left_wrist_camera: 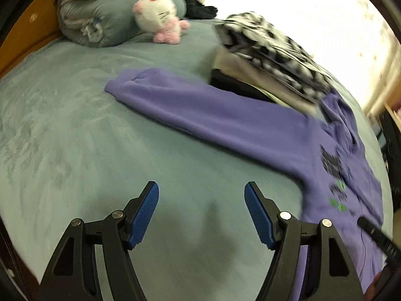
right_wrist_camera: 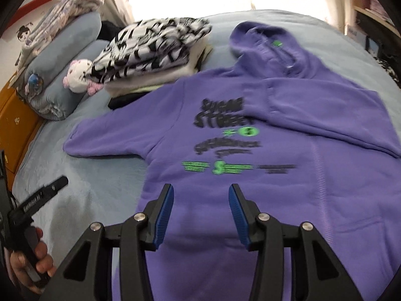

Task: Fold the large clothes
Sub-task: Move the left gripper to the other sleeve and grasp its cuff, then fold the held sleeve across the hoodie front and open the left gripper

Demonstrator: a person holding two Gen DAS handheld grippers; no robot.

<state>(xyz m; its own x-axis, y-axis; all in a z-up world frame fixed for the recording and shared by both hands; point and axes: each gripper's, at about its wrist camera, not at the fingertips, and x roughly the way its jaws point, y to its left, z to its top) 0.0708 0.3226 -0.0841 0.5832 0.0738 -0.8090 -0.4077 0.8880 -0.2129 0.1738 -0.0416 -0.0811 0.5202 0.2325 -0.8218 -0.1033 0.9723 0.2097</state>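
Observation:
A purple hoodie (right_wrist_camera: 263, 150) with black and green print lies flat on the grey-blue bed (right_wrist_camera: 95, 180). Its right sleeve is folded across the chest; its left sleeve (left_wrist_camera: 200, 110) stretches out over the bed. My left gripper (left_wrist_camera: 201, 193) is open and empty, hovering over bare bedding just left of the hoodie's body and below the stretched sleeve. My right gripper (right_wrist_camera: 200, 195) is open and empty, above the hoodie's lower front. The left gripper's body and the hand holding it show at the left edge of the right wrist view (right_wrist_camera: 32, 205).
A stack of folded clothes topped by a black-and-white patterned piece (right_wrist_camera: 155, 47) sits beside the hoodie's shoulder. A white and pink plush toy (left_wrist_camera: 160, 17) and rolled grey bedding (left_wrist_camera: 105, 17) lie at the head of the bed. A bright curtained window is behind.

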